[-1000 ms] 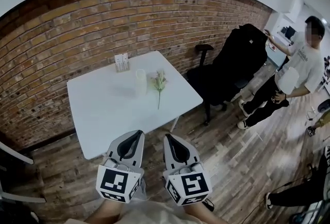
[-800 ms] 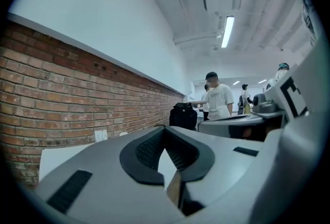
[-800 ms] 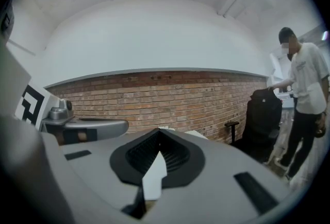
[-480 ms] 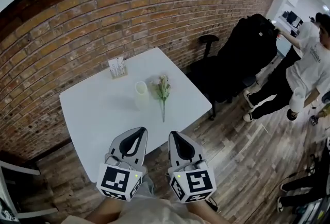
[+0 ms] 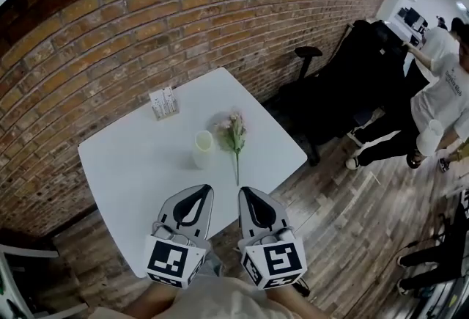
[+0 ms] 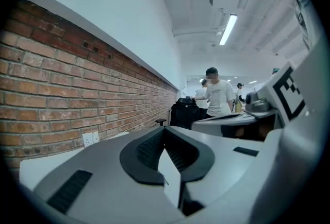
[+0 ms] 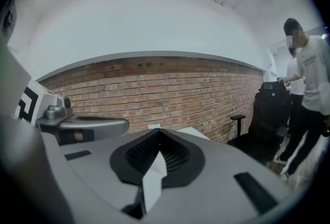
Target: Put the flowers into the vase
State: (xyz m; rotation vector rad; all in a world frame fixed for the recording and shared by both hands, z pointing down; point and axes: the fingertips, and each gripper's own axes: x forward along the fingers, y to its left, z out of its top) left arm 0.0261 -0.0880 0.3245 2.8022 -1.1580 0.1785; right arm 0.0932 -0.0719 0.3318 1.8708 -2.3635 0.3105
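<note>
Though apart from vase, card stand beyond.

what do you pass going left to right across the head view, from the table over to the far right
small card stand → vase → flowers lying on the table → black office chair → person in a white shirt

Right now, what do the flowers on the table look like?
The flowers are a bunch lying flat on the white table, not in the vase yet. The blossoms look pale pink and whitish with green leaves, and they are at the far end. One thin green stem points toward the table's near edge. The bunch lies beside the vase, on its right in the head view. Nothing holds it.
</note>
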